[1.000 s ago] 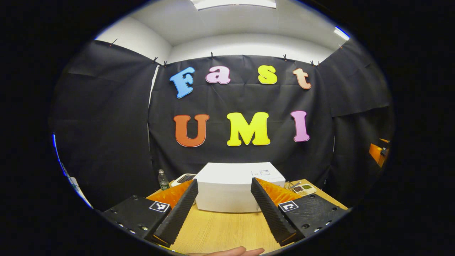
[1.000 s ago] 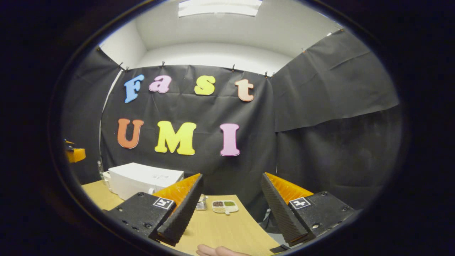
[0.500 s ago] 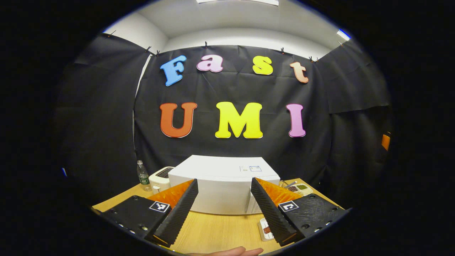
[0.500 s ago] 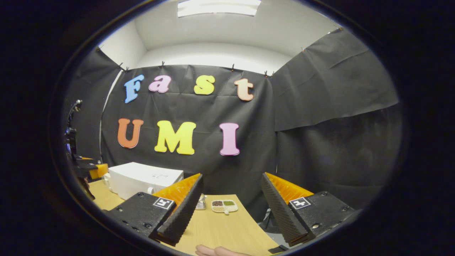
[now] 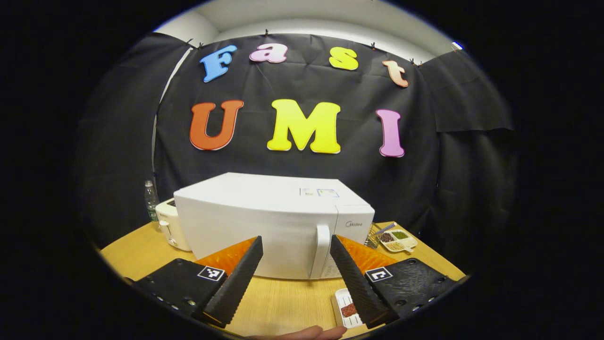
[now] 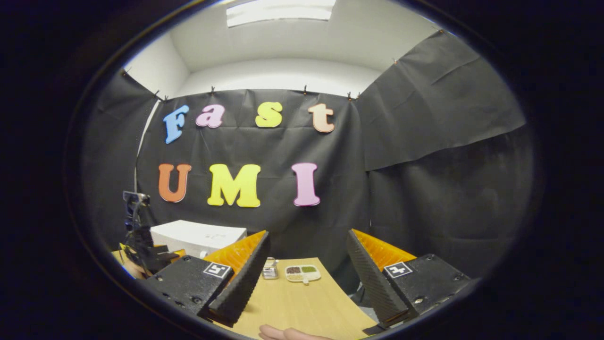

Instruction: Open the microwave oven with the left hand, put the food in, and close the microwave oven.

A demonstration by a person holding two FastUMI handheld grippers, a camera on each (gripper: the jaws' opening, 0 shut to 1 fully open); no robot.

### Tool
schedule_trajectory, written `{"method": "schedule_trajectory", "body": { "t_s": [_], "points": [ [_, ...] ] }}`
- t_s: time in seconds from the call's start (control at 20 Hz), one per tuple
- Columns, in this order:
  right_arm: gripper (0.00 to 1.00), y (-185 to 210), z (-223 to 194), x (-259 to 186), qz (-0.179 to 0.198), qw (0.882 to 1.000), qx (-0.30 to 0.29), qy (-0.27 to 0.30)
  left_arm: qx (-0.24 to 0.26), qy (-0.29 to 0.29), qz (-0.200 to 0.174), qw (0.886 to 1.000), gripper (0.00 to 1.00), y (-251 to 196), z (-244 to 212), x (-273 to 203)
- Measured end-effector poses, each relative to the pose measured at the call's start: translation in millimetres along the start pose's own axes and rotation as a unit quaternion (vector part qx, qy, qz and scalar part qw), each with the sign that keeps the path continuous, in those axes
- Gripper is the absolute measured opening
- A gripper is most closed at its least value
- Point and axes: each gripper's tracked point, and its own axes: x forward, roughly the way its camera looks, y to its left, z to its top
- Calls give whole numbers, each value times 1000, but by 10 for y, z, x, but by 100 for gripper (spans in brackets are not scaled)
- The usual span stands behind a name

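My left gripper (image 5: 295, 269) has its fingers spread wide and empty in front of the white microwave (image 5: 264, 222), which sits on the wooden table (image 5: 283, 302) with its door shut and its handle (image 5: 321, 250) between my fingertips but apart from them. A small tray of food (image 5: 347, 309) lies on the table just by my right-side finger. My right gripper (image 6: 306, 278) is also wide and empty, off to the side over the table edge, with the microwave (image 6: 198, 237) away to its left.

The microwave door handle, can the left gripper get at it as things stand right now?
Probably yes. The left gripper is open, and the door handle stands just ahead between its fingers with nothing in between.
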Motion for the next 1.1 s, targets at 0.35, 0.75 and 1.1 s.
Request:
{"method": "schedule_trajectory", "body": {
  "t_s": [0.35, 0.75, 1.1],
  "points": [
    [100, -168, -141, -23, 0, 1000, -16, -18, 26, 11, -12, 1000, 92, -240, -480, 464],
    [100, -322, -445, 88, 10, 1000, 0, 28, -19, 5, -23, 1000, 68, -422, -535, 886],
    [95, -332, -465, 32, 12, 999, -7, 29, -10, 27, -11, 1000, 22, -368, -591, 900]
  ]
}}
